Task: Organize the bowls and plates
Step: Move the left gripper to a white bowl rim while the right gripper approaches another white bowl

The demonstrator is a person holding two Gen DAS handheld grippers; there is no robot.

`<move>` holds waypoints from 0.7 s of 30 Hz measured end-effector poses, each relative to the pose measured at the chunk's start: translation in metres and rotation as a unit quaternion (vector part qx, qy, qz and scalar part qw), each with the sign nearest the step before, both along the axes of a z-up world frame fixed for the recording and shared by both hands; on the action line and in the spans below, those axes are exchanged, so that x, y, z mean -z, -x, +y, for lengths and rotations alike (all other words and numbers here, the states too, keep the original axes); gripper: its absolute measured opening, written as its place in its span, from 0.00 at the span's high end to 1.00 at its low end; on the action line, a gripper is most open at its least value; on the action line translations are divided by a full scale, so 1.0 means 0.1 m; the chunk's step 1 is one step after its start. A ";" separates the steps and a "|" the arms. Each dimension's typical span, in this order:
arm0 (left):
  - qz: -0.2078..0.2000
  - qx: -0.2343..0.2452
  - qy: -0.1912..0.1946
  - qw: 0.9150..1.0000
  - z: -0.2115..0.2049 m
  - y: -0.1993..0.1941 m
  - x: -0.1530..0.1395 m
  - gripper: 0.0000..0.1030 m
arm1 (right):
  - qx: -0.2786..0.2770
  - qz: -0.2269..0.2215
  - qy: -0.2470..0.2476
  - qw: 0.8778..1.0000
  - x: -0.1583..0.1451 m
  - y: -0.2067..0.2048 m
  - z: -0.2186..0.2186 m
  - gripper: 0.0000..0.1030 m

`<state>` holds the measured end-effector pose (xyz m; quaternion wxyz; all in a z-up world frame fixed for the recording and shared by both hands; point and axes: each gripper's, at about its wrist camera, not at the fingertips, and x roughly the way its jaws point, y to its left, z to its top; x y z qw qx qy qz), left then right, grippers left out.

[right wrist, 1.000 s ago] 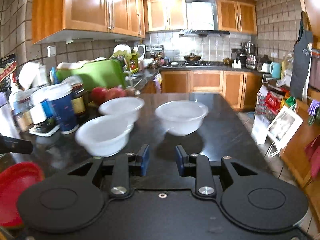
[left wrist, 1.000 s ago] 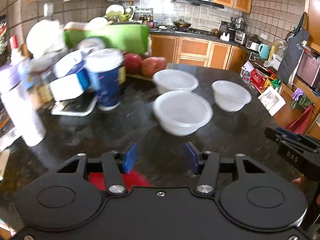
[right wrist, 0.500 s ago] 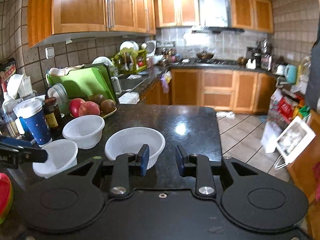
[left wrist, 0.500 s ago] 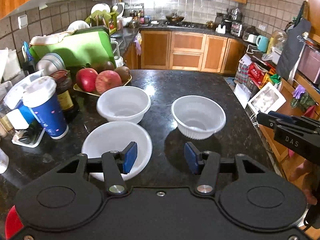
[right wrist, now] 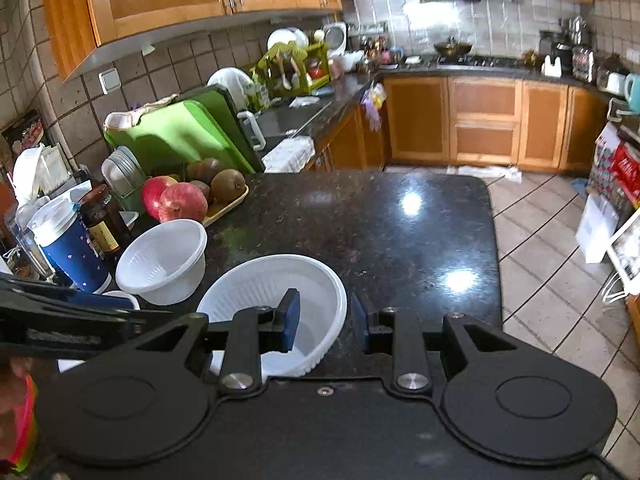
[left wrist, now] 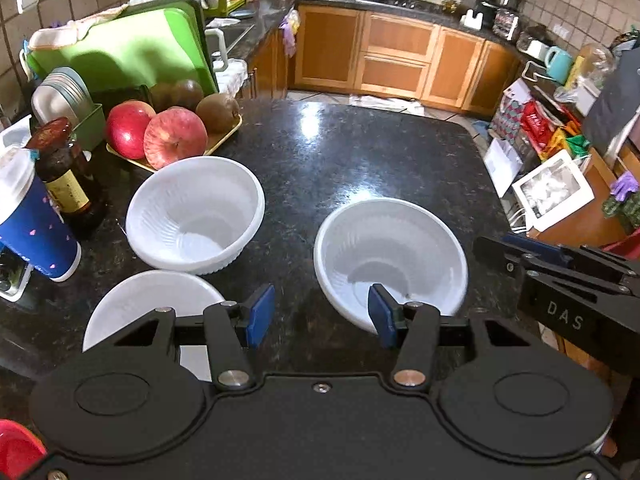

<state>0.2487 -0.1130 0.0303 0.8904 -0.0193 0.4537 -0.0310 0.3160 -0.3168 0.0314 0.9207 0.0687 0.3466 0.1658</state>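
Three white ribbed bowls sit on the black granite counter (left wrist: pixel 360 152). In the left wrist view one bowl (left wrist: pixel 196 212) is far left, one (left wrist: pixel 390 256) is right, and a third (left wrist: pixel 148 304) lies near left, partly under my tool. My left gripper (left wrist: pixel 320 316) is open and empty, above the gap between the bowls. My right gripper (right wrist: pixel 324 316) is open, its left finger over the inside of the right bowl (right wrist: pixel 272 292) and its right finger outside the rim. The far bowl (right wrist: pixel 164 260) shows to its left. A red plate (left wrist: pixel 16 448) peeks in at bottom left.
A tray of apples and kiwis (left wrist: pixel 172 136), a dark sauce bottle (left wrist: pixel 68 176) and a blue cup (left wrist: pixel 28 224) crowd the counter's left side. A green cutting board (left wrist: pixel 124 48) stands behind. The counter's right edge drops to the floor (right wrist: pixel 560 280).
Both grippers have moved forward and tilted down over the bowls. The right gripper's fingers now straddle the rim of the right bowl and have opened wider. The bowls have not moved.
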 end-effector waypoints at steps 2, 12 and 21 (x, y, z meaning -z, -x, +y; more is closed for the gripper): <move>0.001 -0.006 -0.004 1.000 -0.02 -0.05 0.03 0.44 | -0.002 0.009 0.002 1.000 0.03 -0.11 0.02 0.71; 0.015 -0.010 -0.020 1.000 -0.09 -0.27 0.09 0.45 | -0.016 0.026 0.012 0.999 0.19 -0.36 0.10 0.71; 0.041 0.007 -0.026 0.999 -0.20 -0.41 0.22 0.57 | -0.016 0.051 0.022 0.998 0.32 -0.45 0.15 0.73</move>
